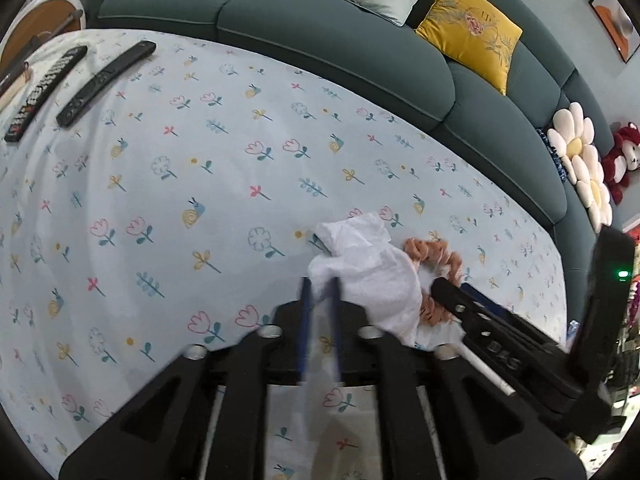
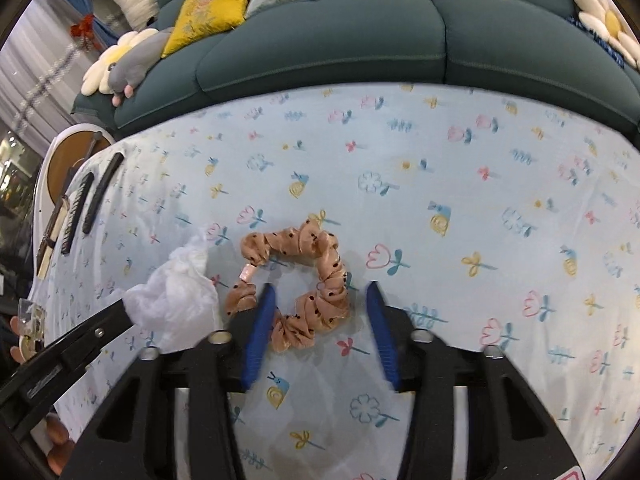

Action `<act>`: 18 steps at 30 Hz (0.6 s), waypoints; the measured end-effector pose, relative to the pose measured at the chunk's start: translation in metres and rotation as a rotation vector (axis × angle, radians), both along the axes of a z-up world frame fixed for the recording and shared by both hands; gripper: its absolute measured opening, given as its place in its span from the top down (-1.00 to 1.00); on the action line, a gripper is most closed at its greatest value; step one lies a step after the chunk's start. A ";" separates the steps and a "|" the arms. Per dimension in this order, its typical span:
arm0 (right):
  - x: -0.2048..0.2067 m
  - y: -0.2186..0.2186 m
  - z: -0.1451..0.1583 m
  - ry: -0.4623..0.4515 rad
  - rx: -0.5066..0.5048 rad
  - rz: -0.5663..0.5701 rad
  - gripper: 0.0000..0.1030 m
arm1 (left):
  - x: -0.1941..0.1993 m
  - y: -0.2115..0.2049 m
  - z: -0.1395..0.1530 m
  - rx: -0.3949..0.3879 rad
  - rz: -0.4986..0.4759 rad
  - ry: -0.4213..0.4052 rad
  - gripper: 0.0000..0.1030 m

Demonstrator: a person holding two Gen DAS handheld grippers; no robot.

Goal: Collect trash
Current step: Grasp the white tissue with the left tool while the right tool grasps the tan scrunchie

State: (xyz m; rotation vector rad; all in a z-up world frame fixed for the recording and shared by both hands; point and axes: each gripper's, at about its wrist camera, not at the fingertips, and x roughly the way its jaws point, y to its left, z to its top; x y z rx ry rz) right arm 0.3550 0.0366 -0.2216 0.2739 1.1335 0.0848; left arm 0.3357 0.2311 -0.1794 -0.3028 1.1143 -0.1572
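Left wrist: gripper (image 1: 321,286) on tissue (image 1: 368,276).

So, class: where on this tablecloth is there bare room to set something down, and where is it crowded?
Bare: the wide middle of the tablecloth, between the two remotes and the tissue. Crowded: tissue and scrunchie lie side by side, with the left gripper and right gripper on them.

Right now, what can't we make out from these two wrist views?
- Left hand-held gripper grip on the white tissue: left wrist view, motion blur hides the contact.
- Orange scrunchie: left wrist view, mostly covered by tissue and the right hand-held gripper.
- Remotes: right wrist view, too small for buttons.
- No trash bin in either view.
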 end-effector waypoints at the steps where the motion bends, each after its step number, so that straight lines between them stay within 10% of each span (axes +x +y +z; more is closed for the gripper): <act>1: -0.001 0.000 -0.001 -0.007 -0.006 -0.006 0.35 | 0.001 -0.001 0.000 0.005 0.012 -0.007 0.18; 3: 0.000 0.002 -0.001 -0.012 -0.017 -0.008 0.43 | 0.003 -0.002 0.001 0.015 0.036 -0.014 -0.18; 18: -0.030 -0.005 -0.004 -0.019 -0.034 -0.001 0.81 | 0.015 -0.046 -0.013 -0.040 0.019 0.039 -0.45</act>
